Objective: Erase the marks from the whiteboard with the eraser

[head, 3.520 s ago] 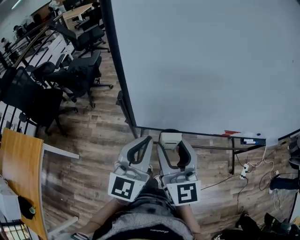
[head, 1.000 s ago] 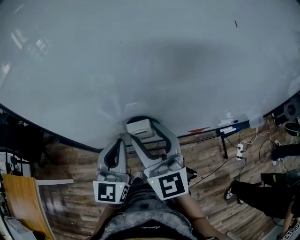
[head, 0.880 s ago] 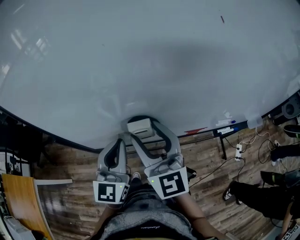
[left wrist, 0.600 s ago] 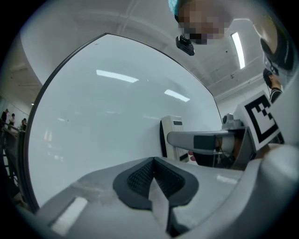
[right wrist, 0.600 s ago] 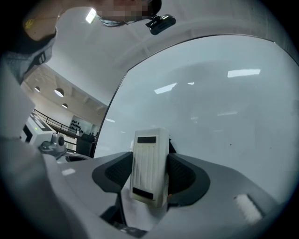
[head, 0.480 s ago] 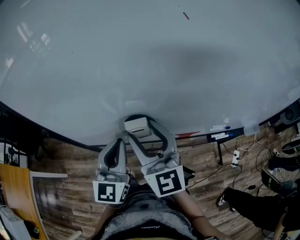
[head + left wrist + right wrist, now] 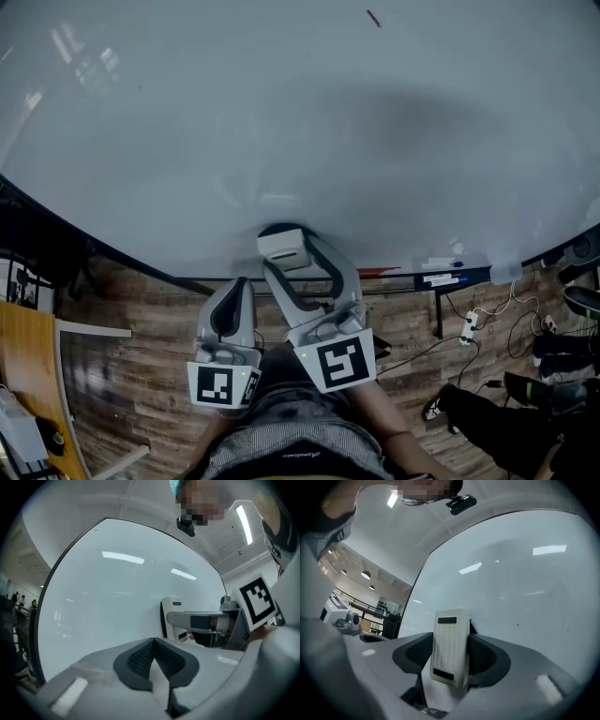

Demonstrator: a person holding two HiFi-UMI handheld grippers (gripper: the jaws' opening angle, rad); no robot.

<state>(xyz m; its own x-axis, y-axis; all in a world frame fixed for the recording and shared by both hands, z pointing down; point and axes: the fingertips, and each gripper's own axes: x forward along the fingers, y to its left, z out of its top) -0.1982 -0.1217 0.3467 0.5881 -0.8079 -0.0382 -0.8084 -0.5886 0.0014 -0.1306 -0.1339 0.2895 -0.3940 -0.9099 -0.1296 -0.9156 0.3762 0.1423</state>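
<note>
Planks of wood floor [image 7: 141,309] cross the lower part of the head view; above them the whiteboard [image 7: 281,112] fills the upper two thirds of the frame, with one short red mark [image 7: 373,18] near the top edge, right of centre. The right claw [image 7: 287,246] reaches up at centre frame and grips a pale rectangular eraser [image 7: 284,247] between its dark pads; the eraser lies over the board's lower border, and contact with the surface cannot be made out. In the right gripper view the eraser [image 7: 450,646] stands upright and a little tilted, clamped on both sides. The left claw [image 7: 236,283] sits lower, just left of the right one, short of the board; its own view shows the jaws closed together on nothing. Markers lie on the ledge [image 7: 441,277] at the lower right.
</note>
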